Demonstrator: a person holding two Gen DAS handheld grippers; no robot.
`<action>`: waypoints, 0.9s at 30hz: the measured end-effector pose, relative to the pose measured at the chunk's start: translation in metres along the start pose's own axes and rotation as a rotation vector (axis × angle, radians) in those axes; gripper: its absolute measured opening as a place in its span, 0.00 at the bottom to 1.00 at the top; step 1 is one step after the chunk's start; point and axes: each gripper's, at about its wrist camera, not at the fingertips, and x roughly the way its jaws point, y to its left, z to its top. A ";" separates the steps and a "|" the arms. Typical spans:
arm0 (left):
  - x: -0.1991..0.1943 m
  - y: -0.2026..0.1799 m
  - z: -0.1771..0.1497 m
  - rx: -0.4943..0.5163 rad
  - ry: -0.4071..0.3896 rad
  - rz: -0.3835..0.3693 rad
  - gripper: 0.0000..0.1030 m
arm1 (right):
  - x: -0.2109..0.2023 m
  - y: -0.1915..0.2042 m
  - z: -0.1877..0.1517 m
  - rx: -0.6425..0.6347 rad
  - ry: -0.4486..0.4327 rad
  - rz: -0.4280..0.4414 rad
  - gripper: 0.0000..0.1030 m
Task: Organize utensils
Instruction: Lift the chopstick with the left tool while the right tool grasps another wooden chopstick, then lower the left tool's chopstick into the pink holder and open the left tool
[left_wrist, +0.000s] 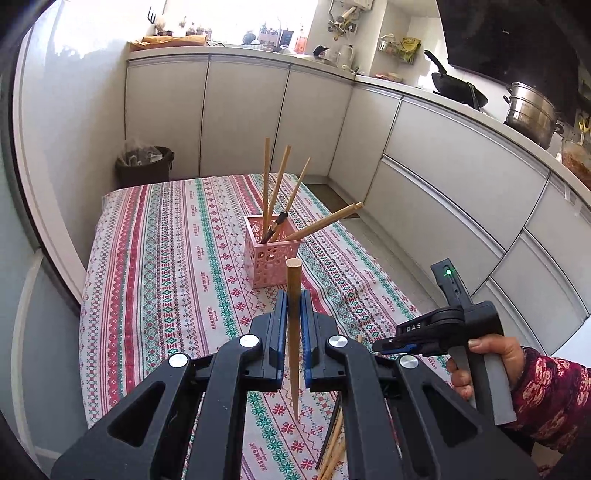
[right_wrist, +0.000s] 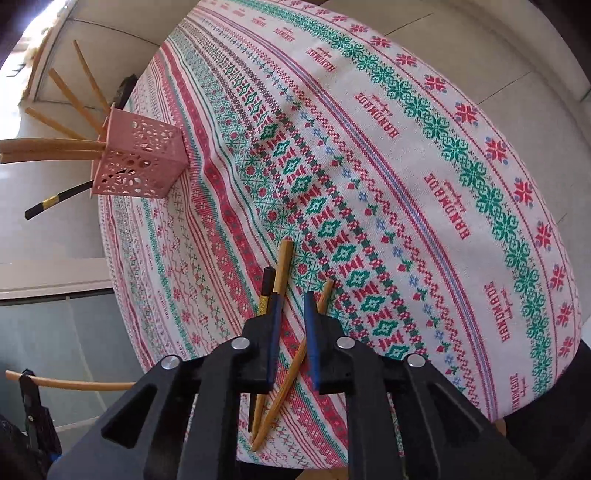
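My left gripper (left_wrist: 294, 301) is shut on a wooden chopstick (left_wrist: 294, 332) and holds it upright above the patterned tablecloth (left_wrist: 166, 266), in front of the pink perforated holder (left_wrist: 271, 254). The holder has several wooden chopsticks and one black one standing in it; it also shows in the right wrist view (right_wrist: 138, 160). My right gripper (right_wrist: 293, 299) is open, low over loose chopsticks (right_wrist: 279, 284) lying on the cloth near the table's front edge. One wooden chopstick (right_wrist: 295, 365) lies between its fingers. The right gripper also shows in the left wrist view (left_wrist: 399, 341).
White kitchen cabinets (left_wrist: 424, 155) run behind and to the right of the table. A dark bin (left_wrist: 144, 166) stands at the far left corner. A wok (left_wrist: 456, 86) and a steel pot (left_wrist: 530, 110) sit on the counter.
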 end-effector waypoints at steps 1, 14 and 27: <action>-0.002 0.000 0.000 0.001 -0.007 0.000 0.06 | 0.005 0.004 0.000 0.001 0.003 -0.007 0.15; -0.028 0.018 0.008 -0.032 -0.088 -0.022 0.06 | 0.051 0.086 -0.007 -0.147 -0.146 -0.436 0.16; -0.067 0.017 0.011 -0.066 -0.252 0.008 0.06 | -0.068 0.048 -0.024 -0.217 -0.411 0.104 0.08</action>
